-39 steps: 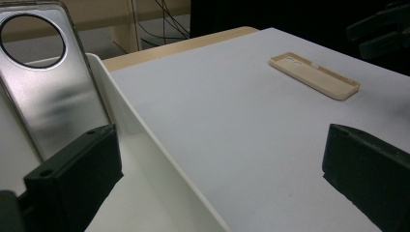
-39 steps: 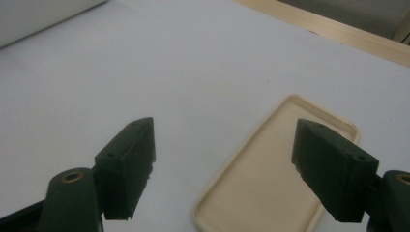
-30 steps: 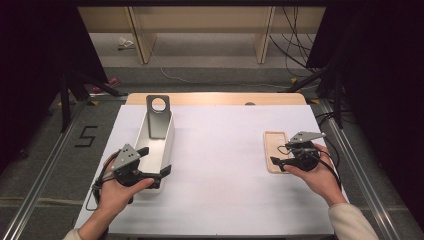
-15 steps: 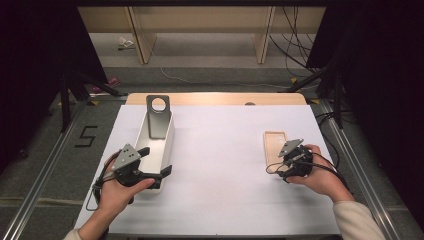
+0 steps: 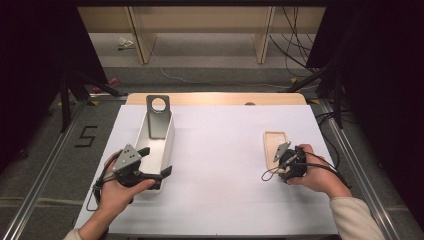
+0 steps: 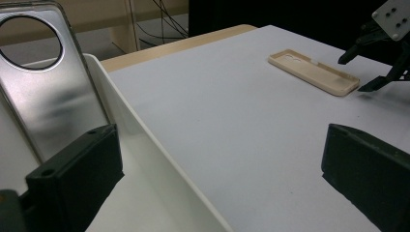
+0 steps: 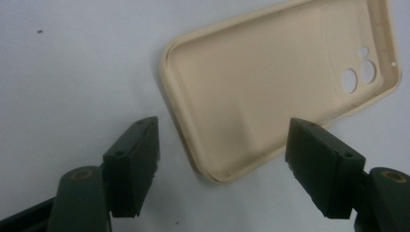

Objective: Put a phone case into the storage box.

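Observation:
A beige phone case [image 5: 274,145] lies hollow side up on the white table at the right. My right gripper [image 5: 284,164] tips down over its near end. In the right gripper view the jaws straddle a corner of the beige phone case [image 7: 270,87]; they have just been closing a little, and the pads stand clear of it, so my right gripper [image 7: 222,145] is open. At the left a silver phone case [image 5: 159,117] with a round hole leans inside a white bin [image 5: 169,145]. My left gripper [image 5: 156,161] is open astride the bin's right wall [image 6: 145,145].
The left gripper view also takes in the silver case [image 6: 43,96], the beige case [image 6: 314,72] and the right gripper [image 6: 382,58] farther off. A wooden strip [image 5: 215,98] borders the table's far edge. Metal rails run along both sides.
The right gripper has swung from lying level beside the beige case to pointing down over its near end. The left hand and gripper have stayed put.

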{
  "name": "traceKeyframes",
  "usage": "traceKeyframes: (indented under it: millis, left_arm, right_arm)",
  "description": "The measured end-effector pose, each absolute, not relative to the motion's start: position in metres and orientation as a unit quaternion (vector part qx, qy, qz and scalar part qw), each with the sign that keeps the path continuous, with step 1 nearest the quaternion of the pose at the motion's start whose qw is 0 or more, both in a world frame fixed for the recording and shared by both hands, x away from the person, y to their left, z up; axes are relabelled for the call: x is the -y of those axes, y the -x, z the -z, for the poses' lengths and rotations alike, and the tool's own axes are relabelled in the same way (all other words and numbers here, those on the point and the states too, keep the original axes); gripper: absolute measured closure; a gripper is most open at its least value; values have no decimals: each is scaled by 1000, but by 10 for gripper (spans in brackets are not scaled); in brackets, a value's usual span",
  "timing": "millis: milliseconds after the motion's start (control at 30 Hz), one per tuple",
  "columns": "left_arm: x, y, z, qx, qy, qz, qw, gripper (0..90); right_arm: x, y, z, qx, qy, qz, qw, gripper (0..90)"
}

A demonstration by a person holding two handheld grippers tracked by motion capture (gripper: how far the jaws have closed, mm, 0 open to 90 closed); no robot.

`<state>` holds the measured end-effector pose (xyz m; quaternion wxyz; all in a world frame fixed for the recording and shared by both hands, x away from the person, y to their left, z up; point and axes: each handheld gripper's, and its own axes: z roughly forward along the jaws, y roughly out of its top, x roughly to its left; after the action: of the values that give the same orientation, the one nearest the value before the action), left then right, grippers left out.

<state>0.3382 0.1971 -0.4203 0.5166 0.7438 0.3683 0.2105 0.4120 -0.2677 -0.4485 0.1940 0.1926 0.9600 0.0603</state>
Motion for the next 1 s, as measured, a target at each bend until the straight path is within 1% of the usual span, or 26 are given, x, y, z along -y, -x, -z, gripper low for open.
traceKeyframes:
  millis: [767, 867, 1000]
  left_arm:
    - [-196, -339, 422, -364, -747, -214, 513, 5]
    - [-196, -340, 422, -364, -747, -214, 513, 5]
    - [-197, -340, 423, -362, -748, -215, 513, 5]
  right_arm:
    - [257, -424, 453, -971, -158, -16, 177, 348]
    - [256, -425, 452, -973, -150, -12, 174, 373]
    - [253, -425, 452, -976, -139, -8, 168, 428]
